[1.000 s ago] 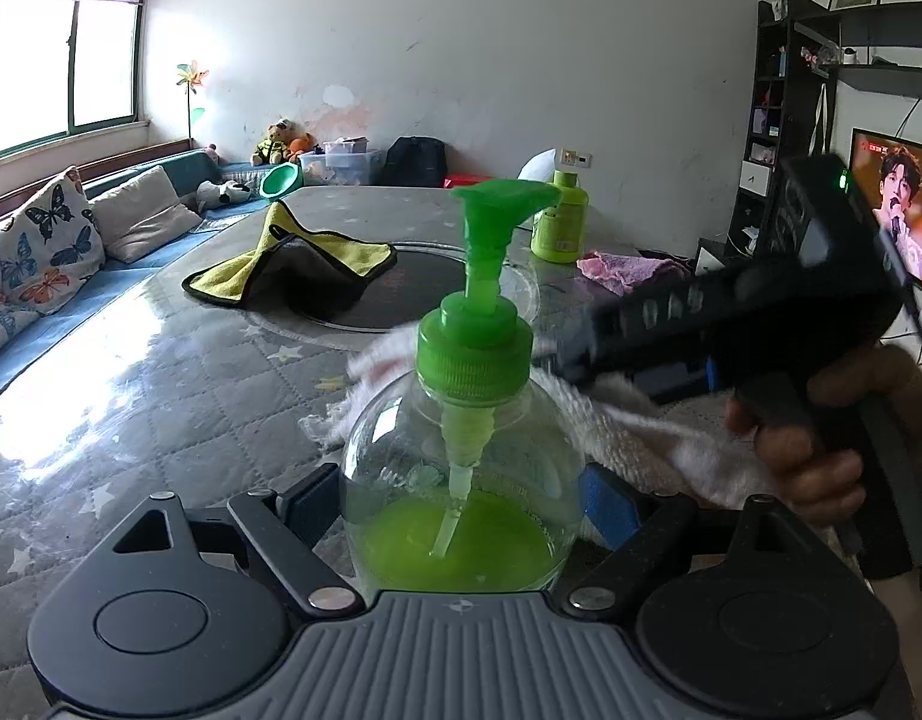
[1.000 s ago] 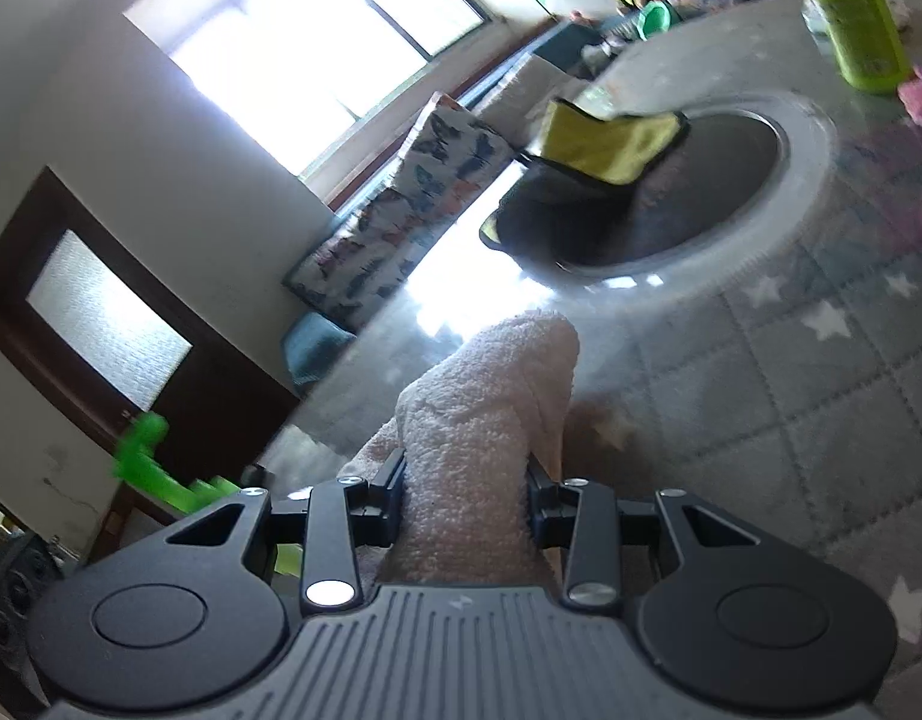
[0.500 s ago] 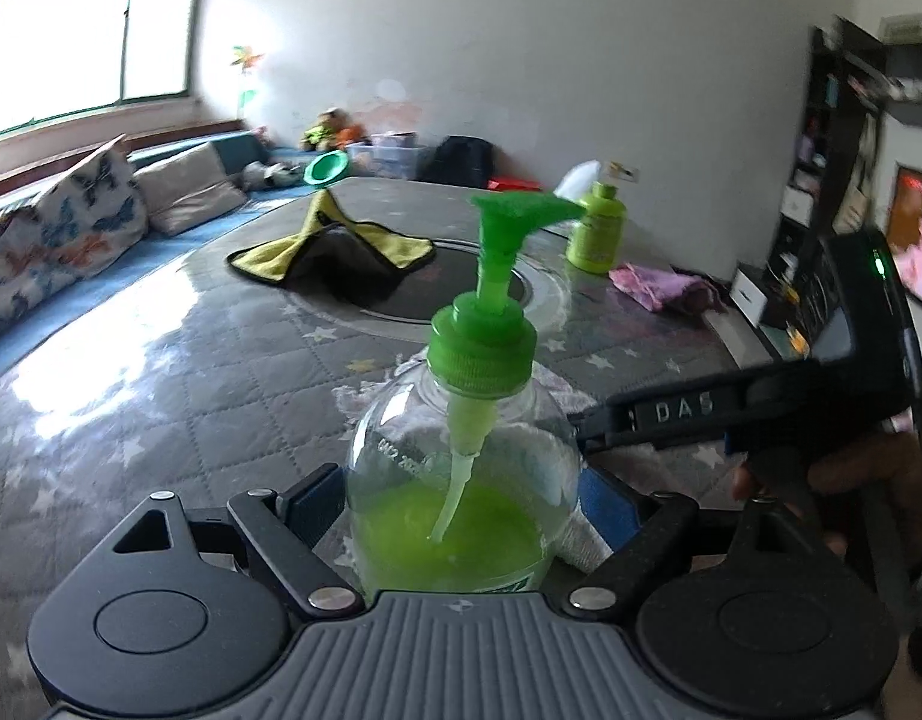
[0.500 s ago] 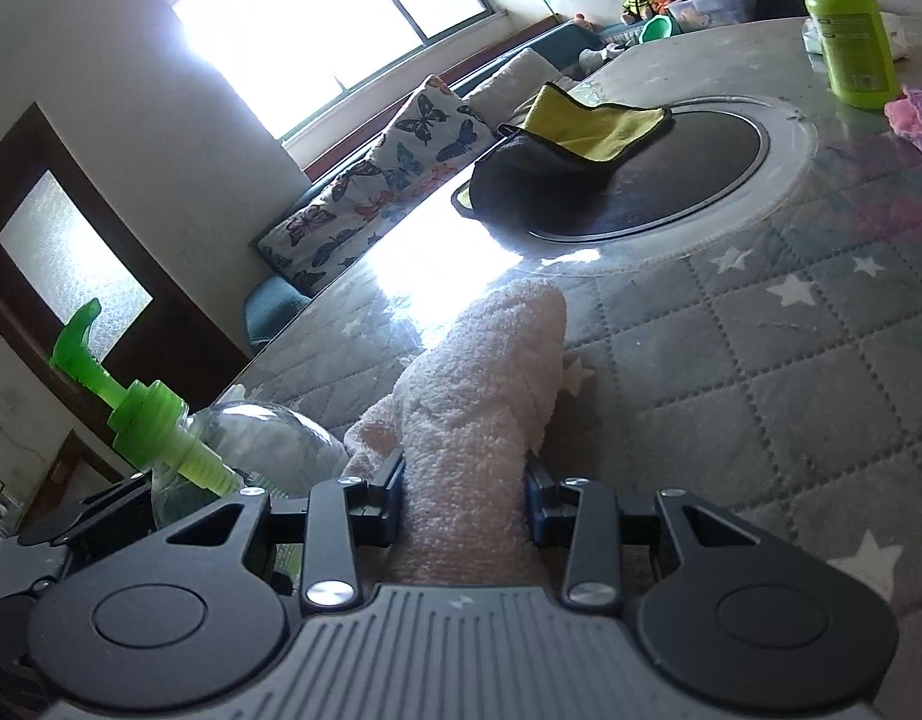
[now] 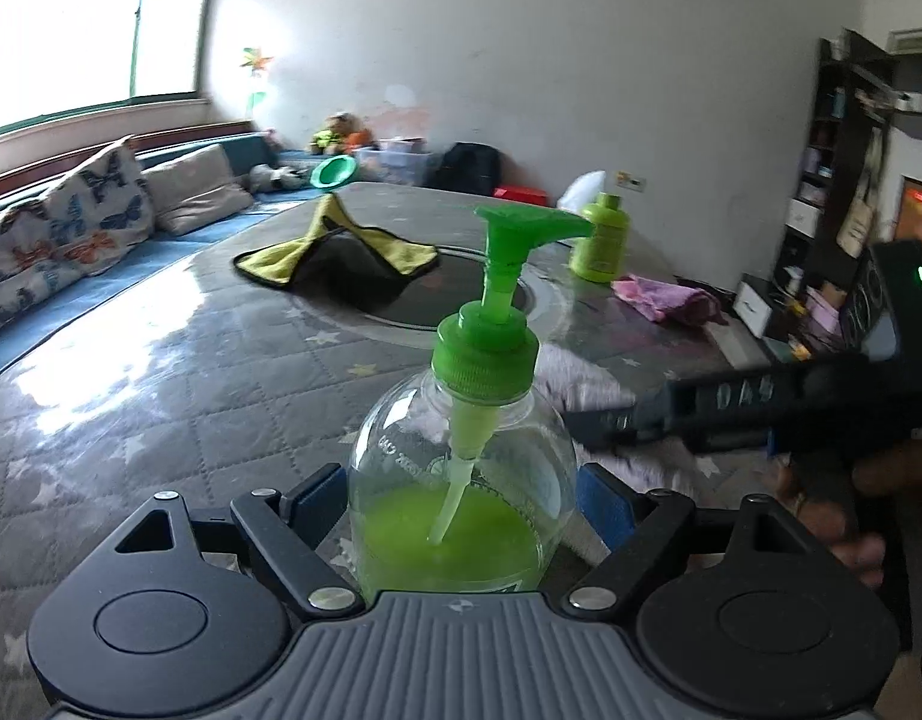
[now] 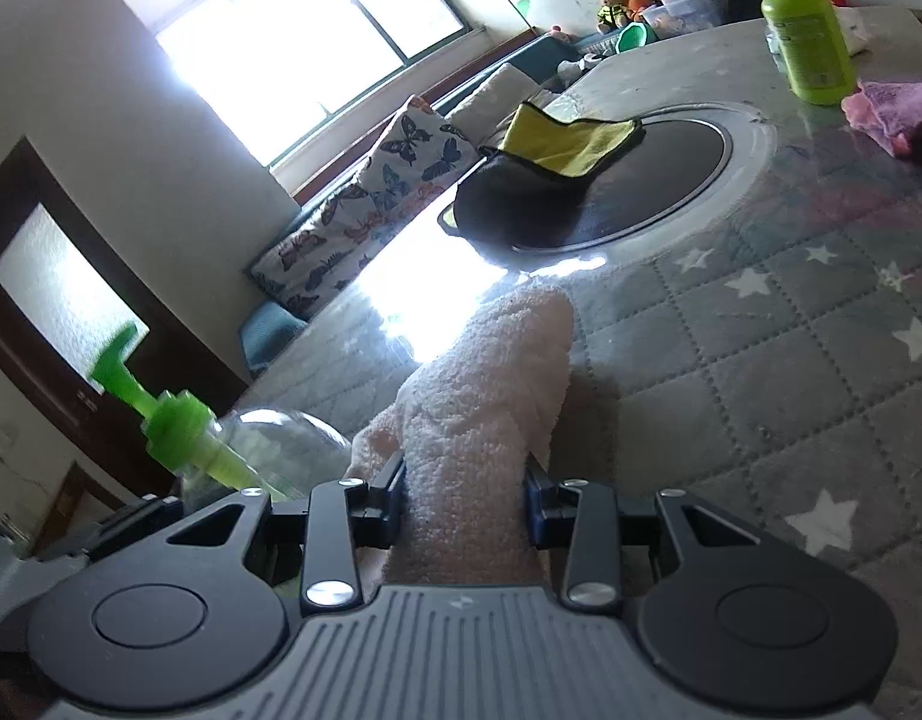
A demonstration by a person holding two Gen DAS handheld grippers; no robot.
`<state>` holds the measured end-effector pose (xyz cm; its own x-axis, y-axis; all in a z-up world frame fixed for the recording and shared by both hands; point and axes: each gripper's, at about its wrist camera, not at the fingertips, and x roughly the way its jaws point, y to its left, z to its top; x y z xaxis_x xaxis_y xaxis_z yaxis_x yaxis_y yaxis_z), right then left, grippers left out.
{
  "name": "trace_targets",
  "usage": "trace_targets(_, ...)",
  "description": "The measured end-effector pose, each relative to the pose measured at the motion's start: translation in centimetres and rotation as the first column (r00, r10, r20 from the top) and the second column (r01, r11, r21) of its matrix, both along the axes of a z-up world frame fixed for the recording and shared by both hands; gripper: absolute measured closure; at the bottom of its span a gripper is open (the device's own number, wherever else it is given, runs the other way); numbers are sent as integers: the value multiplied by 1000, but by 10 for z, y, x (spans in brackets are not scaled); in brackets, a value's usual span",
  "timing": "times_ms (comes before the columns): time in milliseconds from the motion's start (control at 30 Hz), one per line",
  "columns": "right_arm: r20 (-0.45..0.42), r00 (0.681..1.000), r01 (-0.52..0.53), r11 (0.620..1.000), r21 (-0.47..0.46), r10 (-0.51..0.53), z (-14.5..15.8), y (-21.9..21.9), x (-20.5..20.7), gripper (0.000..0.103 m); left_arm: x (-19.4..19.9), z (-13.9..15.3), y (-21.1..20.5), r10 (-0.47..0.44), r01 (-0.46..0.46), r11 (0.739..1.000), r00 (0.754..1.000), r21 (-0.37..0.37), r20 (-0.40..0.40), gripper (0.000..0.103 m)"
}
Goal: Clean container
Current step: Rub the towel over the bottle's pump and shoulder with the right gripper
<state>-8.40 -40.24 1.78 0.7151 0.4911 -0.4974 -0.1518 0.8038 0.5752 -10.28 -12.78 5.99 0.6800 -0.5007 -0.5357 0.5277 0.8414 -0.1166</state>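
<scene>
The left claw (image 5: 461, 516) is closing on the bottle (image 5: 461, 480), steadying it; beside it the right claw (image 6: 466, 501) pinches the towel (image 6: 491, 396) for wiping.

Upright clear pump bottle (image 5: 461, 480), green liquid

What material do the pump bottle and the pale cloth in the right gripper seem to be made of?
Pump bottle: most likely clear plastic, glossy; the green liquid and the pump tube show through its wall, and raised lettering is moulded in. Its green pump head looks like opaque plastic with a ribbed collar.
Pale cloth: seemingly terry or microfibre towelling, matte; its surface is nubby and looped, and it folds softly.
</scene>
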Motion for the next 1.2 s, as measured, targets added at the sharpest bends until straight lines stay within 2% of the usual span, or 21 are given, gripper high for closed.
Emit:
trace_targets(233,102,994,-42,995,88,33,38,-4,0,67,13,-1,6,-118,118,993,993,-5,6,17)
trace_targets(367,148,986,-105,983,148,83,53,1,13,67,14,-3,6,-134,134,991,991,-4,14,17)
trace_targets(500,112,988,-126,982,142,110,42,11,35,67,14,-5,8,-128,128,992,992,-16,10,17)
trace_targets(633,64,994,-103,983,152,94,22,10,44,66,11,-5,5,-129,129,992,991,-6,22,17)
trace_targets(800,4,998,-67,992,110,67,3,3,49,66,9,-5,3,-101,101,995,995,-10,18,17)
trace_targets(900,-31,998,-61,997,49,62,-9,5,50,66,6,-4,0,-65,65,998,998,0,14,16)
trace_targets(1033,-30,998,-53,999,2,53,-18,7,46,66,-1,-1,-5,3,-3,1000,1000,15,0,16)
trace_targets(1200,-16,999,-36,999,-32,36,-14,14,30,66,-12,-1,-19,80,-81,995,997,58,21,12)
